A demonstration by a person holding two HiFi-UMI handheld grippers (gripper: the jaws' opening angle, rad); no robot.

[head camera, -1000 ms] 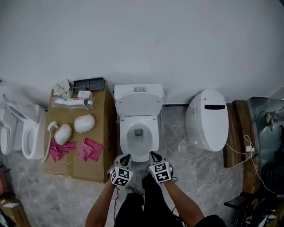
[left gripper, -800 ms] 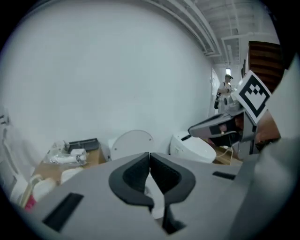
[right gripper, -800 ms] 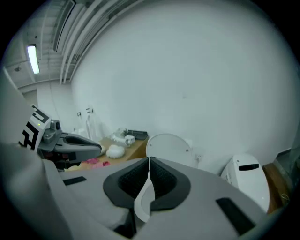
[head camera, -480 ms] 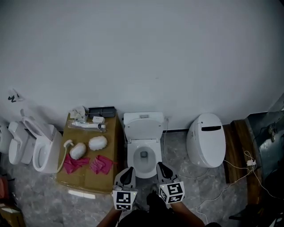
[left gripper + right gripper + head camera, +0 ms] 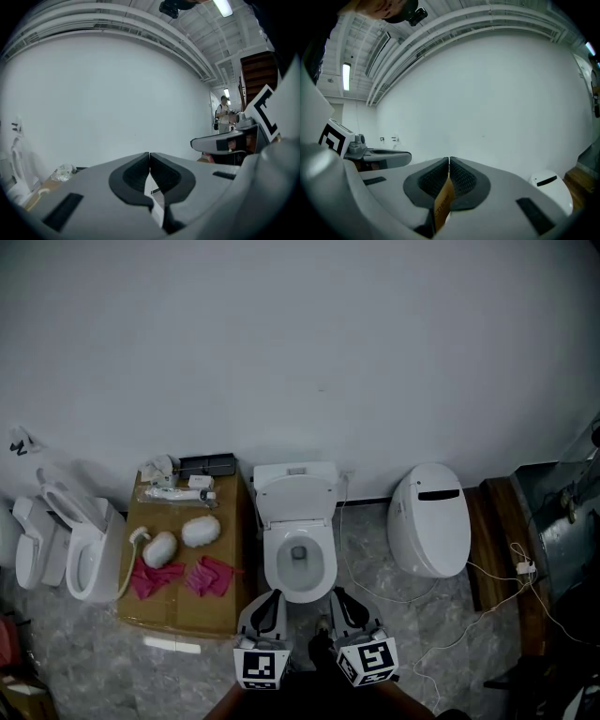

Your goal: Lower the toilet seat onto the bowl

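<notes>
Our left gripper (image 5: 265,606) and right gripper (image 5: 349,606) were shut tight, low in the frame. The seat (image 5: 273,564) in the middle looked down on the bowl (image 5: 298,555) already, so we seemed done.

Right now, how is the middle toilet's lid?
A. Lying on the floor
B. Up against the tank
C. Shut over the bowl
B: in the head view the lid stands up against the tank, and the bowl in front of it lies open.
</notes>
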